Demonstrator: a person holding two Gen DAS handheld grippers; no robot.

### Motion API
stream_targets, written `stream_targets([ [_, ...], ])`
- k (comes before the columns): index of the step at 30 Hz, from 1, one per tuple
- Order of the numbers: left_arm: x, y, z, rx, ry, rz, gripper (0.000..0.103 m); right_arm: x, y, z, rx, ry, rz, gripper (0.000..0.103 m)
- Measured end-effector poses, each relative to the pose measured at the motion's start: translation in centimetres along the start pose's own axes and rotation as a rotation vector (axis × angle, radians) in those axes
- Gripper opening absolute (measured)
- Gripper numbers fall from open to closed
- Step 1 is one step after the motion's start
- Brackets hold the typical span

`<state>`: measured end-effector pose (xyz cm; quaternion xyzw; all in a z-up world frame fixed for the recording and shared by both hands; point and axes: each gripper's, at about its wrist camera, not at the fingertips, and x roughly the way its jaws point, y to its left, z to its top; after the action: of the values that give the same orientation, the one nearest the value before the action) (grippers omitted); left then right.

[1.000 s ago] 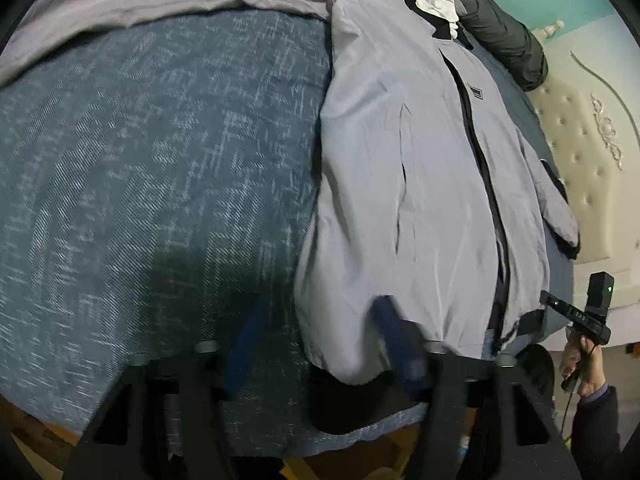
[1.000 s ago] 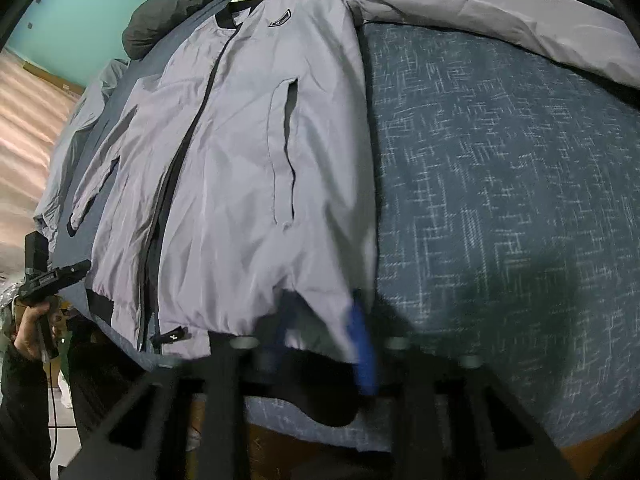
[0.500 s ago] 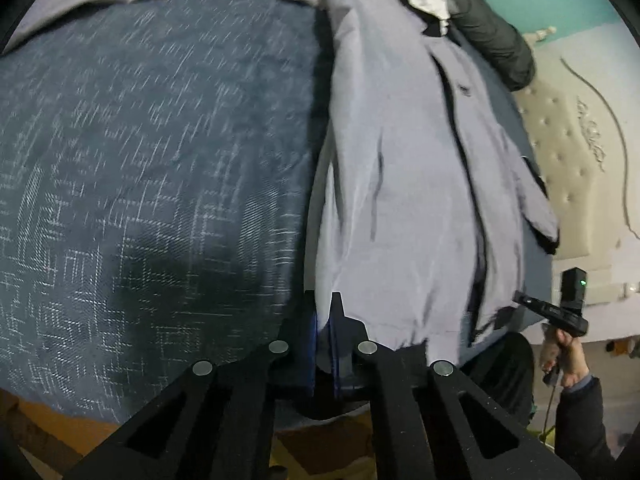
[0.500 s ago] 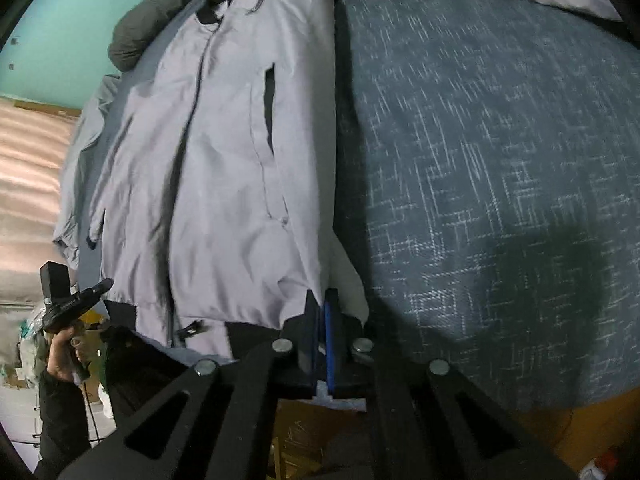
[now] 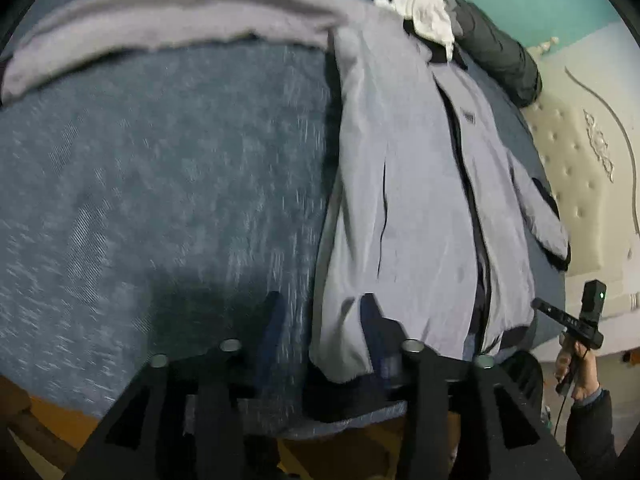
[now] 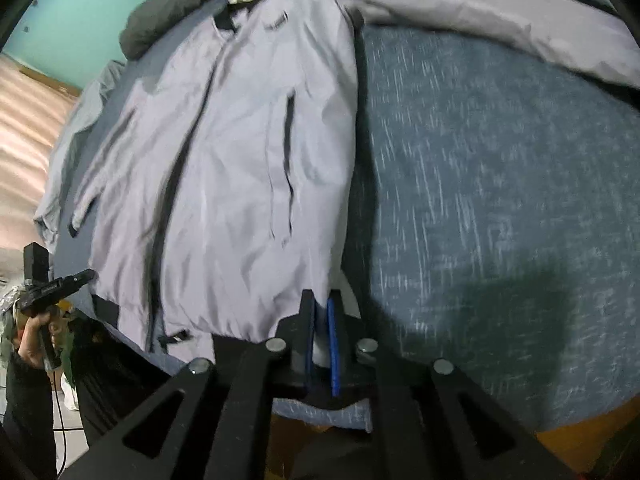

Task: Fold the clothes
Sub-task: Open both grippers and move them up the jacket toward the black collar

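The left gripper has just been opening, its jaws now apart astride the hem of the grey jacket lying flat on the bed; the right gripper pinches its hem corner; re-close left before lifting evenly.

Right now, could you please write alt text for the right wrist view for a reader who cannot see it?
The right gripper is shut on the bottom hem corner of a grey jacket spread front-up on a blue bedspread, one sleeve stretched out sideways. At far left, the person's other hand holds the left gripper.
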<state>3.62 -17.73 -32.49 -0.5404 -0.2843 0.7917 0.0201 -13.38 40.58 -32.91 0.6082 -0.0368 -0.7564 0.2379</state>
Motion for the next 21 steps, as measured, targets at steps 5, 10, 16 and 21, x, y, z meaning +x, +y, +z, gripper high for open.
stream_targets([
  [5,-1.1,-2.1,3.0,0.061,-0.065,0.051,0.044,-2.4,-0.3,1.5,-0.020,-0.099,0.010,0.019],
  [10,-1.2,-3.5,7.2,0.087,-0.098,0.063,0.048,-3.0,-0.2,4.1,-0.046,-0.150,0.035,0.023],
  [16,0.1,-6.3,14.0,0.148,-0.112,0.092,0.059,-4.1,-0.6,8.2,-0.088,-0.175,0.027,0.030],
  [21,2.8,-9.1,21.2,0.205,-0.133,0.111,0.059,-3.4,-0.2,13.7,-0.109,-0.212,0.027,0.039],
])
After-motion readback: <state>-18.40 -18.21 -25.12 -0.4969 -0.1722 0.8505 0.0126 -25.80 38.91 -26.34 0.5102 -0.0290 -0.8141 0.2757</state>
